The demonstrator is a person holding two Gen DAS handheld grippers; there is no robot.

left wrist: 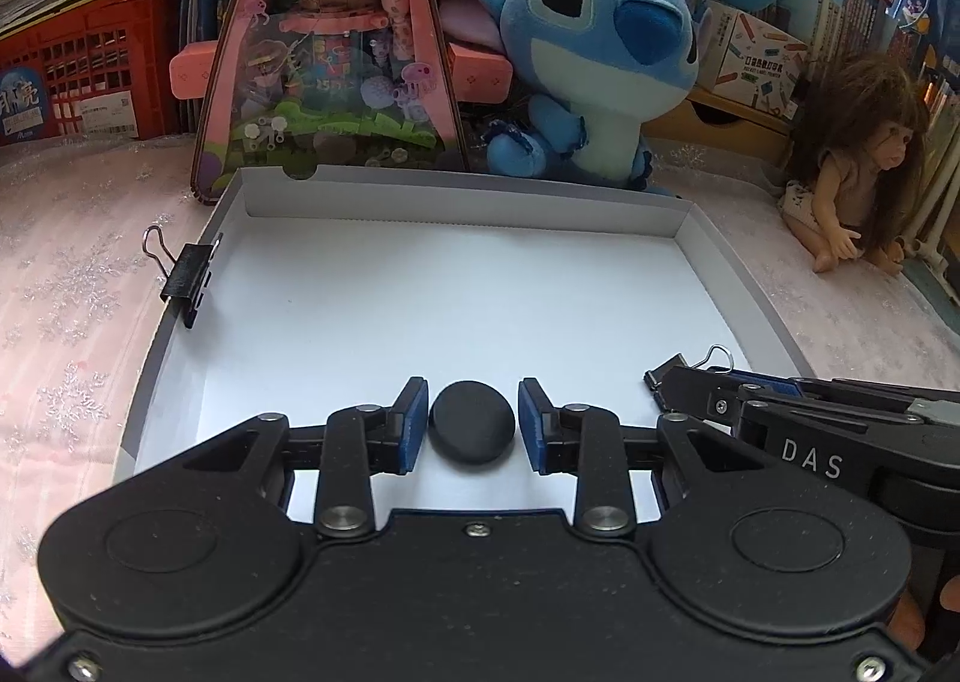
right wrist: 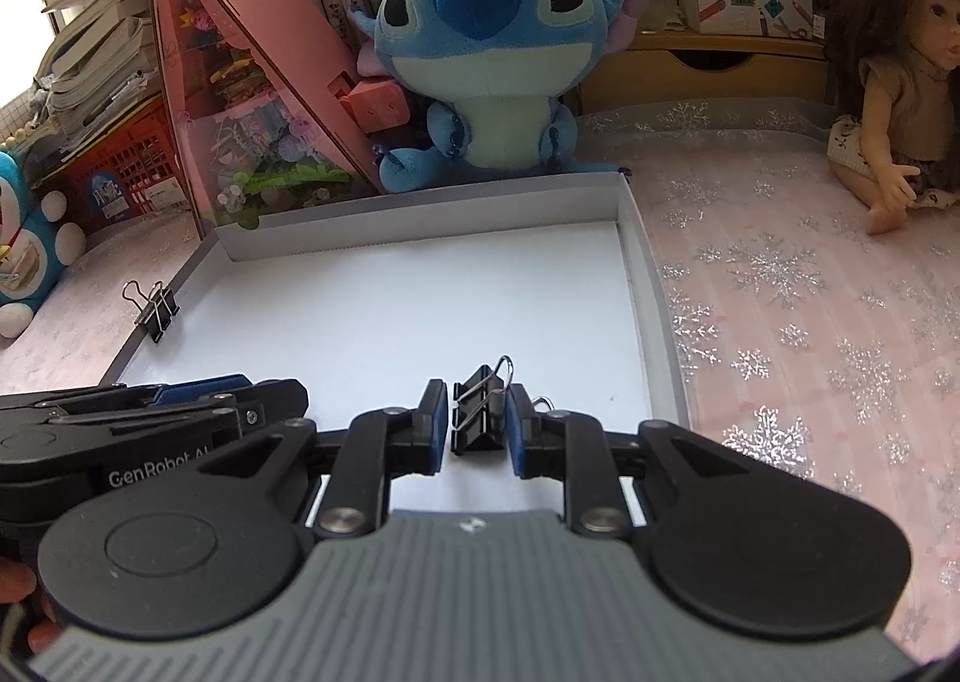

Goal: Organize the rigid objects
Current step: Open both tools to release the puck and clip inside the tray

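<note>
A shallow white cardboard tray (left wrist: 468, 205) lies on a pink snowflake cloth. On its floor near the front lies a black round disc (left wrist: 473, 430). My left gripper (left wrist: 473, 421) straddles the disc, its blue pads a sliver off each side, so it is open. To its right, my right gripper (right wrist: 477, 421) stands either side of a black binder clip (right wrist: 477, 430) resting on the tray floor (right wrist: 420, 292), with thin gaps at both pads. A second black binder clip (left wrist: 186, 280) is clamped on the tray's left rim and also shows in the right wrist view (right wrist: 155, 311).
Behind the tray stand a blue plush toy (left wrist: 600, 63) and a pink triangular display case (left wrist: 330, 51). A long-haired doll (left wrist: 852, 159) sits at the right. A red crate (left wrist: 90, 63) and shelves of books line the back. Another plush (right wrist: 24, 238) sits far left.
</note>
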